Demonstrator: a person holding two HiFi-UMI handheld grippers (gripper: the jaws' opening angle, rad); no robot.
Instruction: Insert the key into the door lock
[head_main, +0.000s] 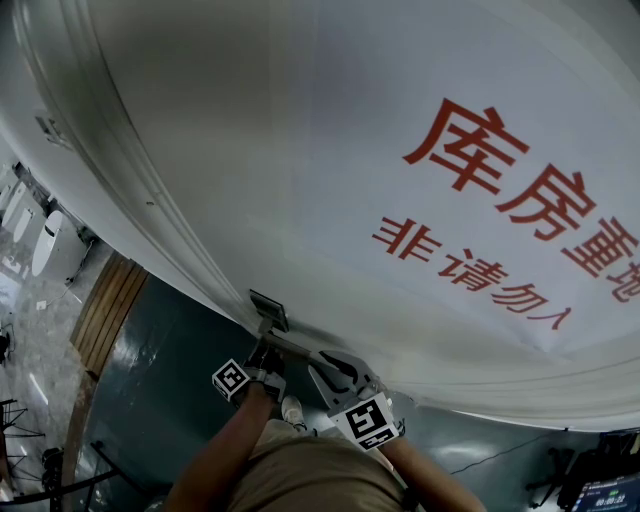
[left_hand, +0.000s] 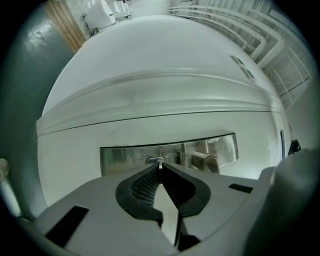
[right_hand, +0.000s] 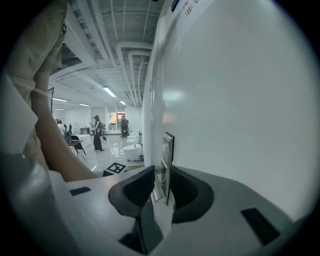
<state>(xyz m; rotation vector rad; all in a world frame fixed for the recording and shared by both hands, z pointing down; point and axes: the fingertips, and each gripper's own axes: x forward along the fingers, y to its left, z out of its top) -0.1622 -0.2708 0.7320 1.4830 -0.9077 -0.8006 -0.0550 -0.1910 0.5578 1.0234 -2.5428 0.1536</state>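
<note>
A white door (head_main: 300, 150) with red lettering fills the head view. Its steel lock plate (left_hand: 125, 152) carries a keyhole and a lever handle (left_hand: 204, 161). My left gripper (left_hand: 160, 167) points level at the plate. It is shut on a thin metal key (left_hand: 160, 164), and the key's tip is at the keyhole. My right gripper (right_hand: 161, 172) comes in along the door face. Its pads stand on either side of the handle (right_hand: 159, 186) and close on it. In the head view both grippers (head_main: 265, 348) (head_main: 318, 362) meet just below the plate (head_main: 268, 310).
The door edge and frame run beside the lock. Below are a dark floor (head_main: 170, 400) and a wooden strip (head_main: 105, 310). Past the door edge is a bright hall with a white tub (right_hand: 132, 150) and distant people (right_hand: 96, 132). The person's sleeve (right_hand: 30, 125) is close on the left.
</note>
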